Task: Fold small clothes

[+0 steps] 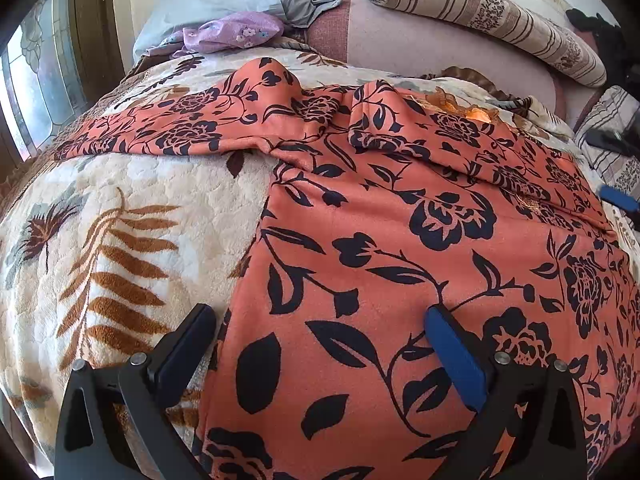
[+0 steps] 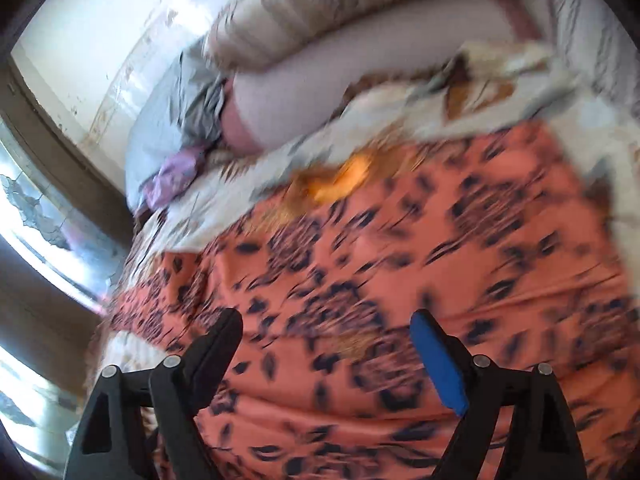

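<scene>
Garment (image 1: 400,240) of orange cloth with dark flowers lies spread on the fleece blanket (image 1: 120,220) of the bed, one sleeve folded across it. The left gripper (image 1: 320,320) hangs over its lower part, jaws wide apart, nothing between. The right gripper (image 2: 326,324) is also released above the blurred cloth.

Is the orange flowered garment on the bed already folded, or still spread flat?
Partly folded. The orange garment has one side turned over itself, while one sleeve still lies stretched out.
</scene>
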Motion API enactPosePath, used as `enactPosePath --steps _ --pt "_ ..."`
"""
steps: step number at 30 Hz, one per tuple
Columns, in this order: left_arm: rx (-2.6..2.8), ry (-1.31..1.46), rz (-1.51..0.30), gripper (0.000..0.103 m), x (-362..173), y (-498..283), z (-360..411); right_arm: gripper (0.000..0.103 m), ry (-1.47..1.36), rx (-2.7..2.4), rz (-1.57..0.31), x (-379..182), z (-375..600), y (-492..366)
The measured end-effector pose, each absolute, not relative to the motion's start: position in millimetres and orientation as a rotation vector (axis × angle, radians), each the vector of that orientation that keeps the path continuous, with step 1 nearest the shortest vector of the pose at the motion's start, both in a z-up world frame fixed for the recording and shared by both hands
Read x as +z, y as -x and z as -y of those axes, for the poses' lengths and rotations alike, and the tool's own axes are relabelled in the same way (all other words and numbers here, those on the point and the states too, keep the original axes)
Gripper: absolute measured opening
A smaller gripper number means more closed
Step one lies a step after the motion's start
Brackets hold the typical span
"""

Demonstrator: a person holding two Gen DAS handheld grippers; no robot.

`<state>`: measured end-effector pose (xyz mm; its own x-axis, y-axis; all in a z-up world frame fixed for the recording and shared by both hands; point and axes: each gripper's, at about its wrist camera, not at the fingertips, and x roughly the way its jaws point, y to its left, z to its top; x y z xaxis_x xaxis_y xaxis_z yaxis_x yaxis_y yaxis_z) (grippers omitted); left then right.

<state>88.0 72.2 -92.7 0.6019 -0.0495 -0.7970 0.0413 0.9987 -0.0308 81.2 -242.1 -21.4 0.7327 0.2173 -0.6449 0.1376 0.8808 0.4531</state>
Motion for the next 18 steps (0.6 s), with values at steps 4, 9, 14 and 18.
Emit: enactPosePath --steps 4,9,14,18 --pt "-0.054 0.009 -0.921 0.103 -92.8 -86.9 -71.2 0.097 -0.392 -0.041 -0.815 -72.6 269.5 -57.4" --pt "-0.163 0.132 -0.969 0.103 -72.6 -86.9 -76.0 0.102 -0.497 0.026 -0.758 -85.7 291.4 -43.2" --pt "-0.347 0.379 -0.869 0.103 -10.3 -119.5 -63.8 0.103 -0.497 0.032 -0.738 -84.0 294.8 -42.3" --pt "-0.364 0.584 -0.932 0.103 -20.5 -185.3 -50.0 0.103 -0.535 0.056 -0.714 -85.6 302.8 -35.0"
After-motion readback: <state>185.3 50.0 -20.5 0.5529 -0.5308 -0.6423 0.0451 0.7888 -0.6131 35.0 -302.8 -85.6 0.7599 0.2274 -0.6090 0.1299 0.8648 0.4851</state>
